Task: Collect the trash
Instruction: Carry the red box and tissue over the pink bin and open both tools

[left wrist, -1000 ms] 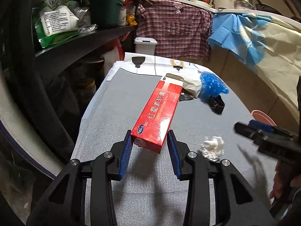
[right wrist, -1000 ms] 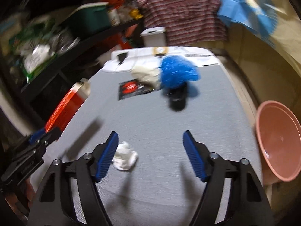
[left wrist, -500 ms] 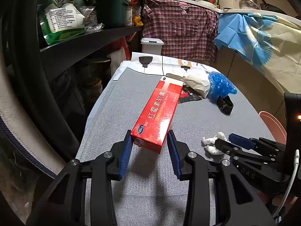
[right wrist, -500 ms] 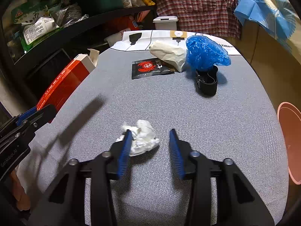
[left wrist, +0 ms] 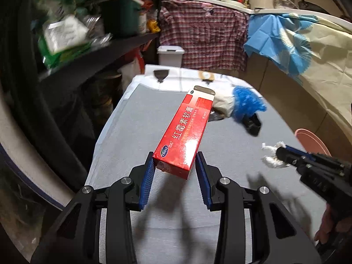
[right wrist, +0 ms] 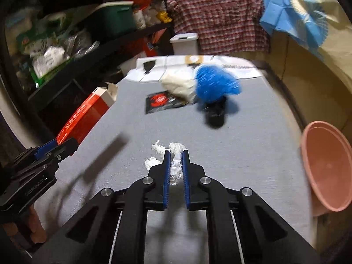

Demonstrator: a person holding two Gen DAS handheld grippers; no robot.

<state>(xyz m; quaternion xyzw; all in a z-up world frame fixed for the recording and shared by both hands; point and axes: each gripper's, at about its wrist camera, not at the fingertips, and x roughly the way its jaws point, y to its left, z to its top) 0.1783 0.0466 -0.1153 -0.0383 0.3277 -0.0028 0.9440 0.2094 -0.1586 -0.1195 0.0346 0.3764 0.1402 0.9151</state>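
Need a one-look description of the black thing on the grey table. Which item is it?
Start at the grey table and go to its far end, where a blue crinkled bag lies beside a cream bag. The black strap sits just in front of the blue bag: small, dark and looped, unlike the flat black packet with a red logo.

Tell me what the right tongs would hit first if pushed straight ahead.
Holding the crumpled tissue, the right tongs would likely meet the grey tabletop first; the black strap lies further along, though depth is unclear.
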